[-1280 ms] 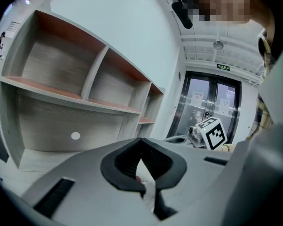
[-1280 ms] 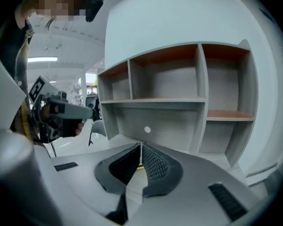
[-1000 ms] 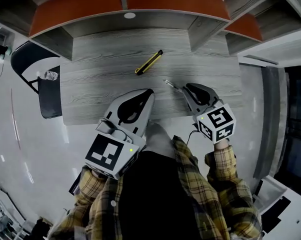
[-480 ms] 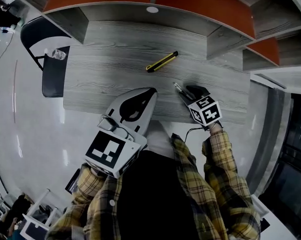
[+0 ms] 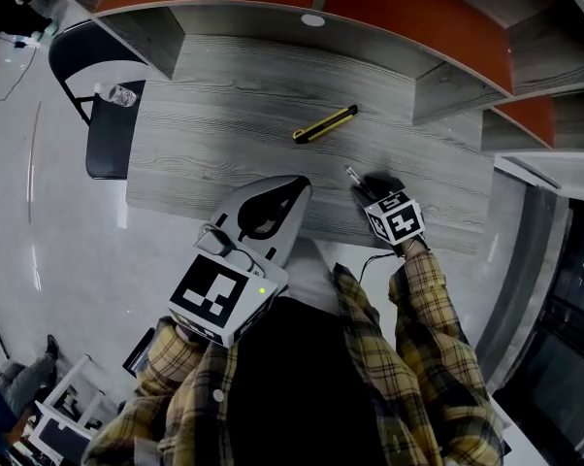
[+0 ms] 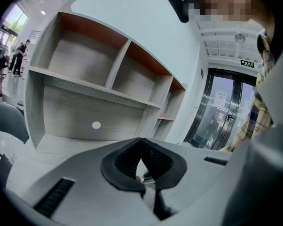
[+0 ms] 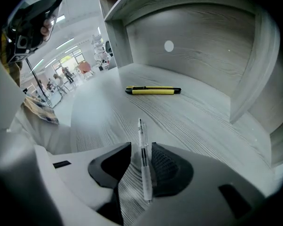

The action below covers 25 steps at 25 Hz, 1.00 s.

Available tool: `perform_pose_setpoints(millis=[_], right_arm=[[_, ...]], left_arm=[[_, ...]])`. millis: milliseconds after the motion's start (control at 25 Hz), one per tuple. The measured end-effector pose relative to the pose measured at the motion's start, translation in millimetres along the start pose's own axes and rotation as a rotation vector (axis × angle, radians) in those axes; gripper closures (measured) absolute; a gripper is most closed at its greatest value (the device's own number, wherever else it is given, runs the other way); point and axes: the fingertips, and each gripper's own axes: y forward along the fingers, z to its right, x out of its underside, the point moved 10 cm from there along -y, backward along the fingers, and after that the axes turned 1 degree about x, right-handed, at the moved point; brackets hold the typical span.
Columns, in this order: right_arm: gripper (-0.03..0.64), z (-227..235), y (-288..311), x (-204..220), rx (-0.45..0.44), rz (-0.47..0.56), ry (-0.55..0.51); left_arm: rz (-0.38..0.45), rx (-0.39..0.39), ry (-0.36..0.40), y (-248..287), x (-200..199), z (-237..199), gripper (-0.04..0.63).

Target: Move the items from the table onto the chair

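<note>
A clear pen point(image 7: 142, 159) lies on the grey wooden table point(image 5: 224, 115), its tip point(image 5: 353, 175) poking out past my right gripper point(image 5: 370, 187). The right gripper point(image 7: 141, 147) points steeply down at the table. Its jaws have just been opening and now stand open, with the pen between them close to the right pad and a gap on the left. A yellow utility knife point(image 5: 325, 123) lies further back on the table point(image 7: 153, 90). My left gripper point(image 5: 302, 181) hovers at the table's near edge, shut point(image 6: 141, 142) on nothing.
A dark chair point(image 5: 103, 115) stands at the table's left end with a small clear bottle point(image 5: 122, 95) on its seat. Grey and orange shelving point(image 5: 370, 27) walls in the back of the table. A glass door point(image 6: 226, 112) is off to the right.
My right gripper has dropped down to the table and its jaws have opened around the pen. The left gripper has hardly moved.
</note>
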Motion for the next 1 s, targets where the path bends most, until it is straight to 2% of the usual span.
perform_pose_setpoints(millis=[160,280,480,560,720,1000], right_arm=[[0.481,1.4,0.7,2.4,0.017,0.002,-0.015],[0.539,0.9,1.1,2.2,0.059,-0.002,-0.070],[0.560,-3.4,2.3,1.0,0.086,-0.019,-0.111],[0.561,-3.2,1.7,0.8,0.078,-0.019,-0.087],[0.562,0.2,-1.3,2.4,0.058,0.000,-0.012],[0.563,-2.9,-22.2,-2.8,0.010,0.120,0.116]], left_arm=[[-0.007,-0.003,0.000,0.6,-0.7,-0.4,0.592],[-0.007,-0.008,0.000,0.7,-0.5,-0.9,0.592],[-0.023,-0.016,-0.002,-0.3,-0.5,-0.9,0.592],[-0.045,-0.019,0.001,-1.5,0.2,-0.1,0.592],[-0.032,-0.028,0.001,-2.3,1.6,1.9,0.592],[-0.008,-0.075,-0.007,-9.3,5.1,6.0,0.592]])
